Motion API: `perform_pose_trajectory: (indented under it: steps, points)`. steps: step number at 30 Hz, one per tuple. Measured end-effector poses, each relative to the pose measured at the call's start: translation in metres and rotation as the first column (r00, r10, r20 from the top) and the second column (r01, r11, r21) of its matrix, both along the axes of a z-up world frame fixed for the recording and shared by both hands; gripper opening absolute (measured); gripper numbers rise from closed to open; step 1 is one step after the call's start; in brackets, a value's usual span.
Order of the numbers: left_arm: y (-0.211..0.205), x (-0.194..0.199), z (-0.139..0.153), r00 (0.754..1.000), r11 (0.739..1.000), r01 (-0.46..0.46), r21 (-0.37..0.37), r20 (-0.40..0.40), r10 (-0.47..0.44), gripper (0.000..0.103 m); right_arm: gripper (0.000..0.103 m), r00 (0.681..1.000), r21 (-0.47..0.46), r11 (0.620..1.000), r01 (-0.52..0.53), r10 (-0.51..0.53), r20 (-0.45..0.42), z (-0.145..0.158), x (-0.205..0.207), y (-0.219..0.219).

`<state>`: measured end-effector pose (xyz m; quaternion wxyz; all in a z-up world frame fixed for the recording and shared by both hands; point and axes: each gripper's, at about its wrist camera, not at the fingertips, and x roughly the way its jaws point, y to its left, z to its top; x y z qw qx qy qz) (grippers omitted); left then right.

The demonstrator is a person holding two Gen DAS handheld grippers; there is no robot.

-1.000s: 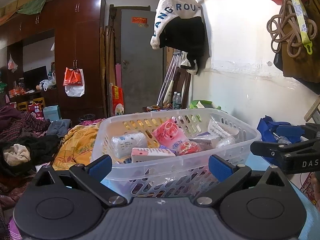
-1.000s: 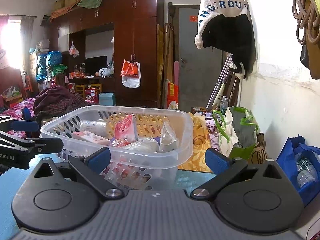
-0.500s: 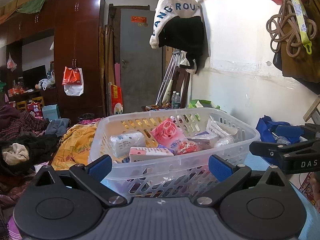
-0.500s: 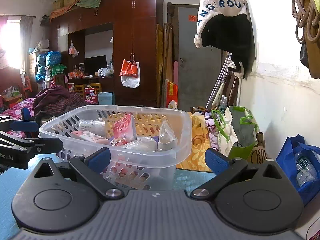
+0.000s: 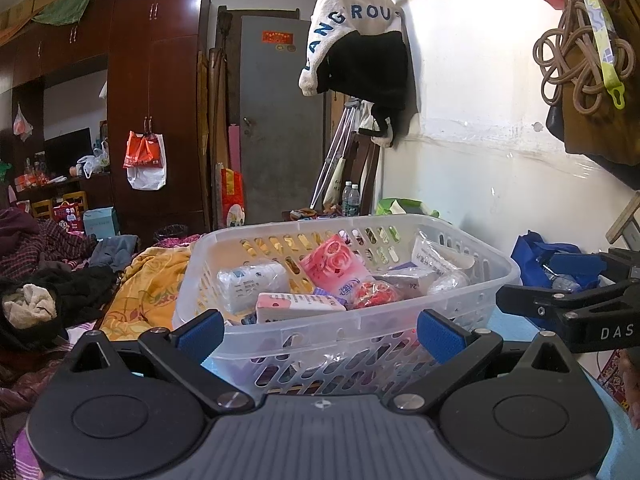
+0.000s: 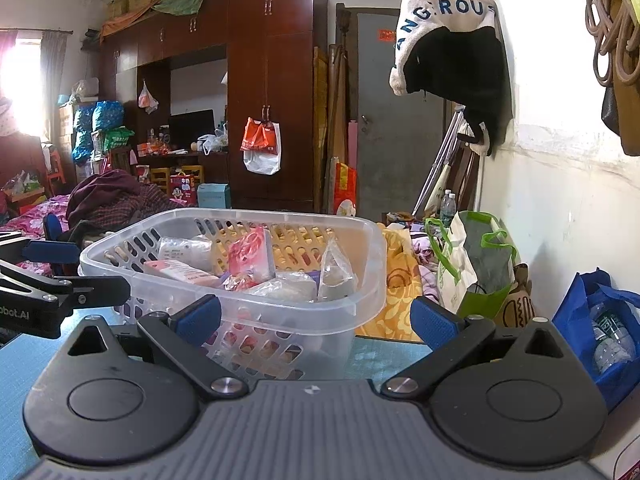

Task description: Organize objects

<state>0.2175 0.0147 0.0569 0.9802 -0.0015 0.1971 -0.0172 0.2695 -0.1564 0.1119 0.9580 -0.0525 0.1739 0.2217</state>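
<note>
A clear plastic basket (image 5: 460,236) stands on a blue table, also in the right wrist view (image 6: 372,256). It holds several packets: a pink rose packet (image 5: 336,268), a white roll (image 5: 252,284), a pink-white box (image 5: 296,308), a red wrapped item (image 5: 374,294) and clear bags (image 6: 336,272). My left gripper (image 5: 318,330) is open and empty, just in front of the basket's near wall. My right gripper (image 6: 316,316) is open and empty, in front of the basket's right corner. Each gripper shows at the edge of the other's view.
The white wall (image 5: 480,140) runs along the right with a hanging hoodie (image 5: 356,36) and ropes (image 5: 576,60). A blue bag with bottles (image 6: 600,328) and a green-white bag (image 6: 476,268) sit by the wall. Blankets and clothes (image 5: 132,280) lie behind the basket.
Both views have shifted very slightly; the basket and both grippers keep almost the same places. Nothing was taken or let go.
</note>
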Motion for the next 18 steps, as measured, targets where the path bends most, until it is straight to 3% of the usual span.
perform_pose_trajectory:
  steps: [18]
  points:
    - [-0.0031,-0.0010,0.0012,1.000,1.000,-0.007,-0.004,0.023,0.007,0.103,0.103,1.000,-0.002,1.000,0.001,-0.001,0.000,0.0007,0.0010,0.0015]
